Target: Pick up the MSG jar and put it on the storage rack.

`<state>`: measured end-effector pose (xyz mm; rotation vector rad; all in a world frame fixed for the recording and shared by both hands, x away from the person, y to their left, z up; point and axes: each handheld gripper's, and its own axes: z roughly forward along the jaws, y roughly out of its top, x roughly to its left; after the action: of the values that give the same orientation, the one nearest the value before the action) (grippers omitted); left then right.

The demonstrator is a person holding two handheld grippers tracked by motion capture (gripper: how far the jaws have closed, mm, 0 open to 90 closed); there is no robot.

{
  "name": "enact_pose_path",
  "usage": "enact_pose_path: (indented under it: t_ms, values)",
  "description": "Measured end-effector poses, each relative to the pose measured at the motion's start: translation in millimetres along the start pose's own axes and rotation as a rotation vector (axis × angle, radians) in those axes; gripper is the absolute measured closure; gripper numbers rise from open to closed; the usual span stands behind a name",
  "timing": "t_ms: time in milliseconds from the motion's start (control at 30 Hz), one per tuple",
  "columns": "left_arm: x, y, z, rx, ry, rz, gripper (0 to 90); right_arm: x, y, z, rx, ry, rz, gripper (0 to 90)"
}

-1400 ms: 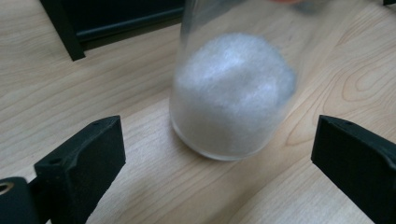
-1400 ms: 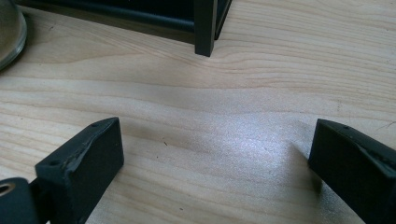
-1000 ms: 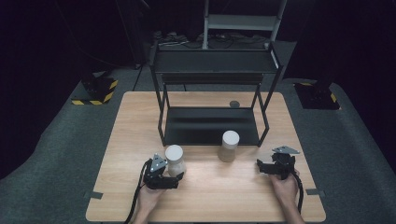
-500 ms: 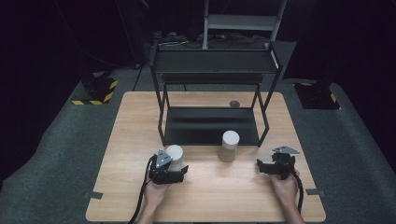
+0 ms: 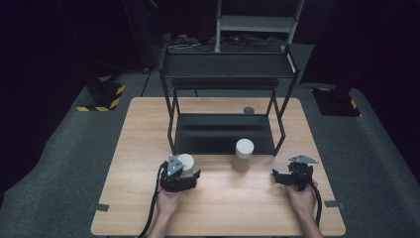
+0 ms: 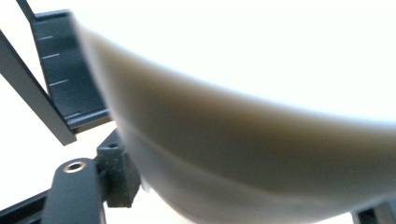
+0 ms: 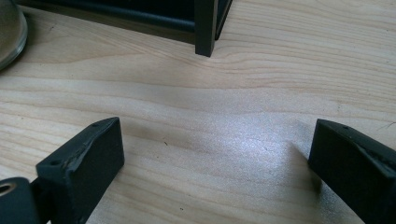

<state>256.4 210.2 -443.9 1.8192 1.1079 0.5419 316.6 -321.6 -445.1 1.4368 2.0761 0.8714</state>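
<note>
A beige cylinder with a white lid (image 5: 185, 161) stands at the front left of the wooden table (image 5: 148, 129). My left gripper (image 5: 181, 174) is shut on it from the near side. In the left gripper view the cylinder (image 6: 243, 116) looms very close and blurred, with the left pad (image 6: 119, 172) against its side. A second, similar cylinder (image 5: 243, 153) stands free in front of the black rack (image 5: 225, 67). My right gripper (image 5: 291, 176) rests low at the front right, and its jaws (image 7: 215, 140) stand open over bare wood.
The black two-level rack spans the middle of the table, and its front right leg (image 7: 205, 28) stands just ahead of my right gripper. A small dark disc (image 5: 248, 110) lies behind the rack's lower shelf. The second cylinder's base (image 7: 9, 32) shows at the right gripper view's left edge.
My left gripper slid right and closed around the left cylinder, which shifted slightly away from me. The right gripper and the second cylinder stayed still.
</note>
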Motion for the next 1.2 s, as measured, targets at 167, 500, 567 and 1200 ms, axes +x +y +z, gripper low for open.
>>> enact_pose_path:
  t_ms: [167, 500, 567, 1200]
  values:
    - [-2.1, -0.9, -0.8, -0.010, 0.011, 0.003, 31.8, 0.0, 0.0, 0.0, 0.000, 0.000, 0.000, 2.7]
    - [-5.9, -1.8, -1.3, -0.019, 0.025, 0.022, 32.8, 0.0, 0.0, 0.0, 0.000, 0.000, 0.000, 2.7]
    - [-5.6, -0.7, -1.2, -0.015, 0.021, 0.026, 32.9, 0.0, 0.0, 0.0, 0.000, 0.000, 0.000, 2.7]
    - [-1.3, 32.2, -15.6, -0.003, -0.022, 0.041, 33.2, 0.0, 0.0, 0.0, 0.000, 0.000, 0.000, 2.7]
